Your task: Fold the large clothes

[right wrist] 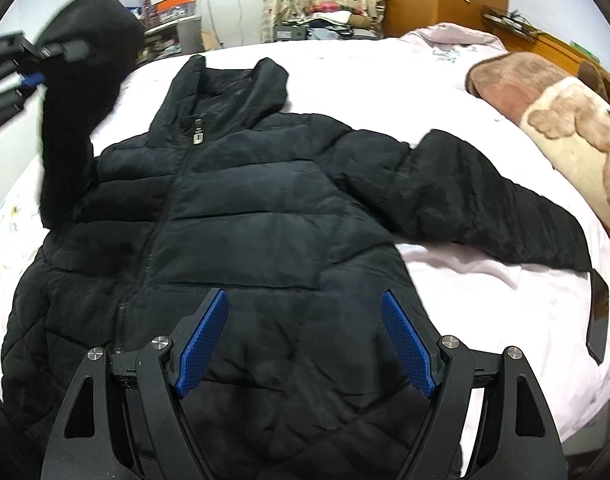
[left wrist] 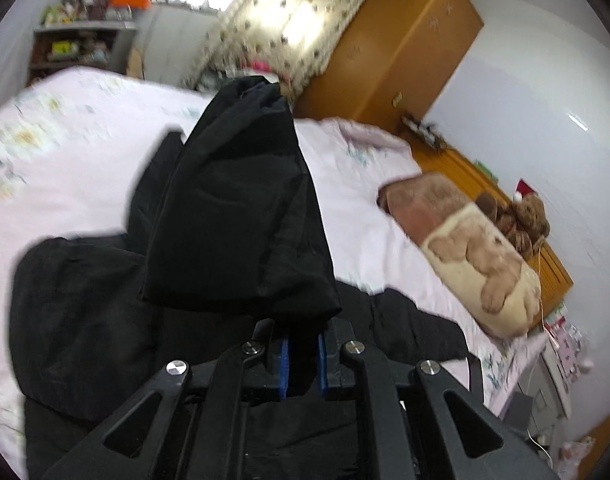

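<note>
Left wrist view: my left tongs (left wrist: 303,354) are pinched nearly together on a bunched black sleeve (left wrist: 241,208), the blue pads showing only as thin strips either side of the cloth. The sleeve stands up from the tongs as a thick, soft, matte column with deep folds, hiding most of what lies past it. Below and to the left, more of the black jacket (left wrist: 77,312) spreads over the pale pink bed (left wrist: 85,140), whose sheet carries a faint flower print. This view alone shows the tall orange-brown wardrobe (left wrist: 393,48) in full and the patterned curtain (left wrist: 297,20) beside it. A plush bear-print pillow (left wrist: 473,264) lies near the bed's right edge.

Right wrist view: here the whole jacket (right wrist: 245,220) is laid out flat, front up, zipped, with quilted, puffy panels and its hood (right wrist: 229,92) toward the far side. Its one sleeve (right wrist: 485,204) stretches flat toward the pillow (right wrist: 561,116). The other sleeve (right wrist: 77,92) is lifted off the bed (right wrist: 485,292) at the upper left, gripped by my left tongs (right wrist: 39,66). My right tongs (right wrist: 305,344) hang wide apart over the jacket's lower hem, holding nothing; their blue pads (right wrist: 203,340) have a fine knurled texture. A dark flat phone-like slab (right wrist: 599,316) lies on the sheet at right.
</note>
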{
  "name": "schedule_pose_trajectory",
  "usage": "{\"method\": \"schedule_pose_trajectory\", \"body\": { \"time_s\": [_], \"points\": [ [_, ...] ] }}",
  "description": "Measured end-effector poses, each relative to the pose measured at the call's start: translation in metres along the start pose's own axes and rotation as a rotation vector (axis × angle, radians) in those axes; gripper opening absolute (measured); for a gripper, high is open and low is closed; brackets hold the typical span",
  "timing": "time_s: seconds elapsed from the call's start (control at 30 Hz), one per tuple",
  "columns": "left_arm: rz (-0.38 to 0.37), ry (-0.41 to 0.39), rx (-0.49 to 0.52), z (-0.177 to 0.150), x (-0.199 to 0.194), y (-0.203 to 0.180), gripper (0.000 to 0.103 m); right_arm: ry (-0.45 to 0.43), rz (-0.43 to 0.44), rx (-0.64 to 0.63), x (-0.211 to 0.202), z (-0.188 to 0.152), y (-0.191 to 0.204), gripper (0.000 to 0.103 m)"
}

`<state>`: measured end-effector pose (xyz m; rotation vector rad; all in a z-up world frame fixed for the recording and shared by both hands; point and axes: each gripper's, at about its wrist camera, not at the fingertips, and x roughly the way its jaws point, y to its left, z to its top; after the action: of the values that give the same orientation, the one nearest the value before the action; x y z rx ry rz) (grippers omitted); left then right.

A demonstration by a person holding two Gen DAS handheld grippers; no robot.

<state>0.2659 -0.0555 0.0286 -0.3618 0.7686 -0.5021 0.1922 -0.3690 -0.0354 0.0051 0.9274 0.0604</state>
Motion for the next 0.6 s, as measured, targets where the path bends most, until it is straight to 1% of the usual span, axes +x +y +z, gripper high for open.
{"method": "schedule_pose_trajectory", "body": {
  "time_s": [0.07,0.1,0.13,0.2,0.23,0.27,0.3,0.4,0.47,0.5,0.53,0.6],
  "points": [
    [-0.007,0.056,-0.027,-0.011,0.023,0.005,0.012,0.006,-0.008,0.018,0.003,-0.002,-0.008,0.079],
    [-0.018,0.089,-0.044,-0.016,0.034,0.008,0.018,0.009,-0.011,0.027,0.004,-0.002,-0.012,0.079],
    [-0.037,0.118,-0.062,-0.020,0.044,0.011,0.021,0.012,-0.012,0.032,0.005,-0.003,-0.014,0.079],
    [-0.055,0.163,-0.093,-0.023,0.055,0.015,0.043,0.015,-0.016,0.042,0.007,-0.003,-0.020,0.079],
    [-0.071,0.173,-0.107,-0.025,0.057,0.018,0.050,0.018,-0.017,0.046,0.008,-0.002,-0.022,0.079],
    [-0.090,0.178,-0.119,-0.026,0.056,0.019,0.065,0.019,-0.017,0.050,0.009,-0.002,-0.024,0.079],
    [-0.117,0.182,-0.125,-0.026,0.054,0.019,0.074,0.017,-0.015,0.055,0.010,0.000,-0.025,0.079],
    [-0.159,0.179,-0.120,-0.022,0.045,0.014,0.078,0.002,-0.011,0.061,0.012,0.008,-0.027,0.079],
    [-0.173,0.167,-0.088,-0.016,0.028,0.016,0.078,-0.010,0.000,0.067,0.014,0.014,-0.025,0.079],
    [-0.152,0.133,-0.044,-0.012,0.014,0.019,0.078,-0.016,0.005,0.068,0.015,0.018,-0.022,0.079],
    [-0.106,0.099,-0.006,-0.009,0.005,0.027,0.078,-0.025,0.014,0.065,0.016,0.024,-0.019,0.079],
    [0.019,0.053,0.039,-0.004,-0.009,0.046,0.078,-0.032,0.033,0.056,0.020,0.032,-0.013,0.079]
  ]
}}
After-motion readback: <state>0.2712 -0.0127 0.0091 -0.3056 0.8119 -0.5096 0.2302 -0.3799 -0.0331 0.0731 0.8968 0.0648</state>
